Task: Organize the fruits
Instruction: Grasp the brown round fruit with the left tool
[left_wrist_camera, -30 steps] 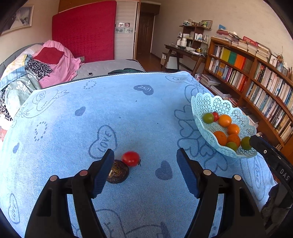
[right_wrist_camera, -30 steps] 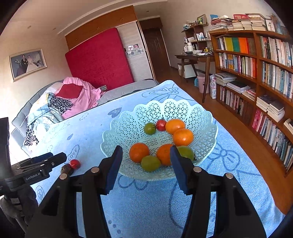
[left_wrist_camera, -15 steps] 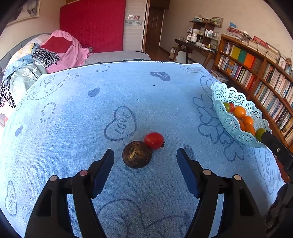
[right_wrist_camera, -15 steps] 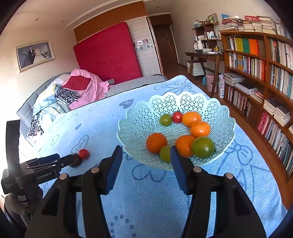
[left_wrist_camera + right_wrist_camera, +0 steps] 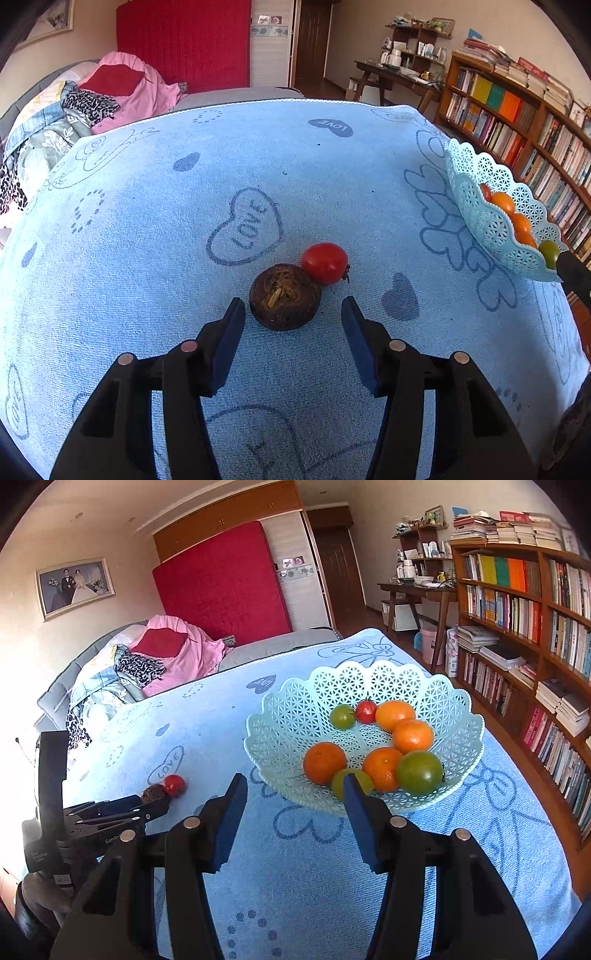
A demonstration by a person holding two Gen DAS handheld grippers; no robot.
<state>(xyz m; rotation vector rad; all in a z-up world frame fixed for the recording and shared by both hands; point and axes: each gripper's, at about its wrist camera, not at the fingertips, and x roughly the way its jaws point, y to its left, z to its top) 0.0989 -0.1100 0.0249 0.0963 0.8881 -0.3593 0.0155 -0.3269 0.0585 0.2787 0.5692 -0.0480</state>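
The dark brown fruit [image 5: 284, 301] lies on the blue cloth [image 5: 147, 258], touching the red tomato [image 5: 325, 263] just beyond it. Through the left wrist camera we see our left gripper [image 5: 293, 312] has just been closing, its jaws flanking the brown fruit without pressing it. Through the right wrist camera our right gripper [image 5: 295, 788] hangs released, holding nothing, just before the lattice basket [image 5: 288, 716] of oranges and tomatoes; the brown fruit [image 5: 153, 794] sits well left of that basket.
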